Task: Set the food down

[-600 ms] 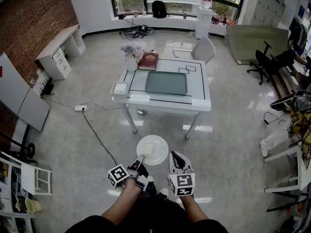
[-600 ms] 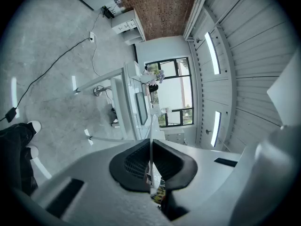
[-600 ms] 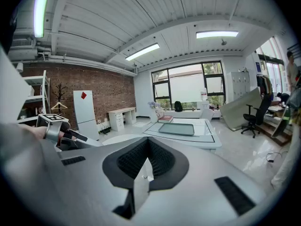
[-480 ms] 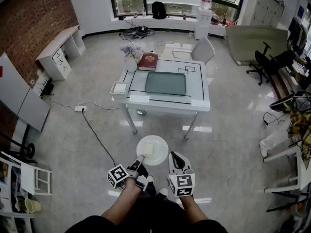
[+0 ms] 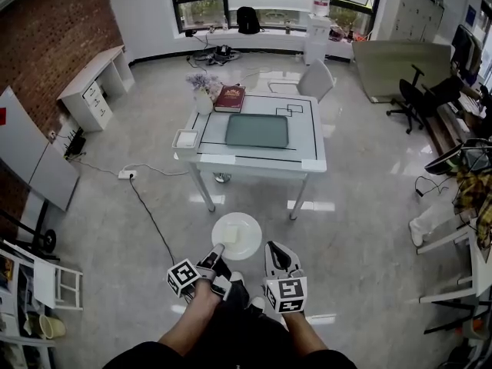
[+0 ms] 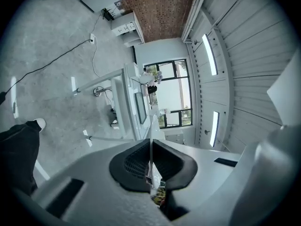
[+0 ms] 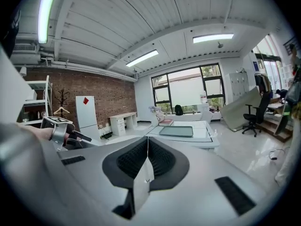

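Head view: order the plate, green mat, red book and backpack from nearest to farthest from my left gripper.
1. Plate, gripped by the left gripper.
2. Green mat, middle of the table.
3. Red book, table's far-left corner.
4. Backpack, by the window.

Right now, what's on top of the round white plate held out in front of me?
One pale squarish piece of food lies near the middle of the round white plate. The left gripper clamps the near rim and covers that part.
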The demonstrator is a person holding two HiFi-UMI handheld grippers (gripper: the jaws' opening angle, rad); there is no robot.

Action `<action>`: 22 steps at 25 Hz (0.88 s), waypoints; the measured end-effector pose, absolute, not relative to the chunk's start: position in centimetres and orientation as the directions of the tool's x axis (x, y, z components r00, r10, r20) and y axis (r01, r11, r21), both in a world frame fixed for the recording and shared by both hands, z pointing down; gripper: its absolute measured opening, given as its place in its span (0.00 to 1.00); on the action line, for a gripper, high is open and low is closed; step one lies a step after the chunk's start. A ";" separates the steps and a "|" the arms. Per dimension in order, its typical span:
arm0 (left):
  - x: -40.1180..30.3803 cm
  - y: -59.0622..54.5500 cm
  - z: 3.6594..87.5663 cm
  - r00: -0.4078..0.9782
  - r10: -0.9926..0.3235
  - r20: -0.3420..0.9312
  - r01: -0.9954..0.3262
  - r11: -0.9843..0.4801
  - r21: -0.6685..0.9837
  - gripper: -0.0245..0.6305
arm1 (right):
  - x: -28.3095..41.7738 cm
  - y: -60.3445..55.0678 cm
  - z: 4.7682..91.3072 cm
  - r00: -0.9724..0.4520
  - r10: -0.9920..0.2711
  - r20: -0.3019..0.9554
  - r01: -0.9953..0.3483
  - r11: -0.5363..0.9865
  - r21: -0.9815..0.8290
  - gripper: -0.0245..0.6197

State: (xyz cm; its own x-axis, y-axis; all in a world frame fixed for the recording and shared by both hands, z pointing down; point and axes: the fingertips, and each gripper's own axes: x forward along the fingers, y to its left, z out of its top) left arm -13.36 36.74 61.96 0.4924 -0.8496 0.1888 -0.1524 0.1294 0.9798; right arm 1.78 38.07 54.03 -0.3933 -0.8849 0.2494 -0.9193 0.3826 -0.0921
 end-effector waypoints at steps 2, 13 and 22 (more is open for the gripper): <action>-13.3 36.7 62.1 0.490 -0.851 0.191 -0.155 0.130 0.979 0.06 | 2.1 38.2 54.3 -0.391 -0.885 0.253 -0.921 0.378 -0.098 0.05; -12.3 34.5 62.7 0.494 -0.848 0.191 -0.152 0.132 0.979 0.06 | 3.1 36.6 55.4 -0.391 -0.879 0.272 -0.921 0.373 -0.115 0.05; -10.1 30.0 64.3 0.516 -0.833 0.201 -0.125 0.159 0.979 0.06 | 4.6 32.6 56.2 -0.381 -0.873 0.303 -0.924 0.366 -0.107 0.05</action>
